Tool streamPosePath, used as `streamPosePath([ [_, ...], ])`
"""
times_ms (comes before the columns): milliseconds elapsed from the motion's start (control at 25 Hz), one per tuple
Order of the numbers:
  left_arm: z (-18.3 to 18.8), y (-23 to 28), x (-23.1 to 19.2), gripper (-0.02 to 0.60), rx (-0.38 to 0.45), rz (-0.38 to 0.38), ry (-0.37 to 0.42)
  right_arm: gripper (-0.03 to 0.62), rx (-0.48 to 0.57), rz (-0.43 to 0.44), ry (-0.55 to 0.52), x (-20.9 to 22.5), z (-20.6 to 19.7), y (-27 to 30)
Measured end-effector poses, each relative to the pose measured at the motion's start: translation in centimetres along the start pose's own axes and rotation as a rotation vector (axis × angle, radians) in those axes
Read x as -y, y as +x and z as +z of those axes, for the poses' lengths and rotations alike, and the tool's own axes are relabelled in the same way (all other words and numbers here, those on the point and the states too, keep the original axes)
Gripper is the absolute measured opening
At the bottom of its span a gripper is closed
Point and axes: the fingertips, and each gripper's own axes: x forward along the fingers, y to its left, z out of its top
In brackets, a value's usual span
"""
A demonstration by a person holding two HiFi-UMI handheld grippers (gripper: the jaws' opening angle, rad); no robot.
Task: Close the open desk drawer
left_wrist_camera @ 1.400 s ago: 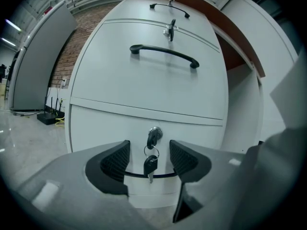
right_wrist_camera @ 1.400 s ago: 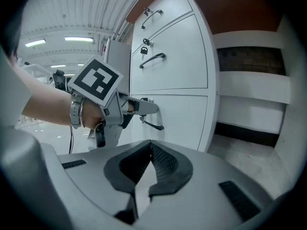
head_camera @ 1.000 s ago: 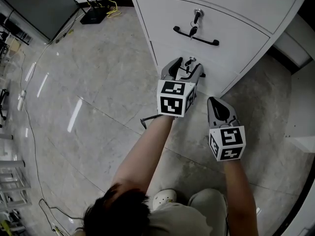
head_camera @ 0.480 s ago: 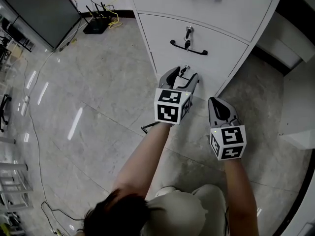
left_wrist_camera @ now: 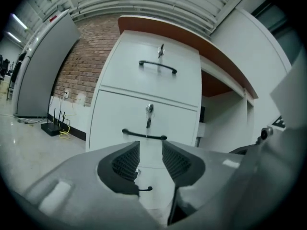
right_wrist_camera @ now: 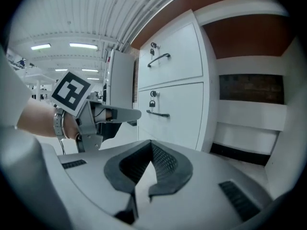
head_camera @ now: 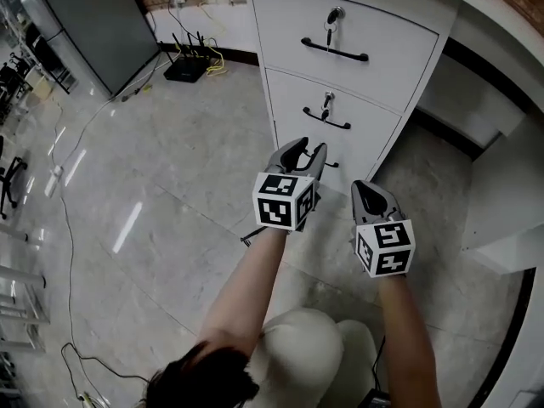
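**Item:** bottom drawer [head_camera: 353,158] of the white drawer unit [head_camera: 374,83], standing under the desk. Its front is sitting level with the middle drawer [head_camera: 365,113] and the top drawer [head_camera: 382,36] above it. No gap is showing, so the closing is reading as done (a judgement from the flush fronts only). Its handle [head_camera: 331,164] is peeking out from behind the gripper listed next.

**Left gripper** [head_camera: 309,147]: you are holding it just in front of that drawer, seemingly not touching it. Its jaws are partway apart and have just been closing, with nothing between them.

**Right gripper** [head_camera: 363,187]: you are carrying it beside the left one, jaws together and empty.

**Next move:** you are probably needing only to check that the front is fully home. If it is not, a flat nudge will do, keeping clear of the keys [head_camera: 326,102] hanging in the lock above.
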Motion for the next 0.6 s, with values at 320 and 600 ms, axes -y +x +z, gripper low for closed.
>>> streamPosePath([
  [320,4.9,-5.4,2.0,0.008,0.055,0.022,0.013,0.012,0.075,0.000,0.052,-0.7,5.3,-4.4],
  [600,9.0,-10.2,4.7,0.007,0.104,-0.006,0.018,0.011,0.086,0.012,0.038,-2.9,8.3,-7.8],
])
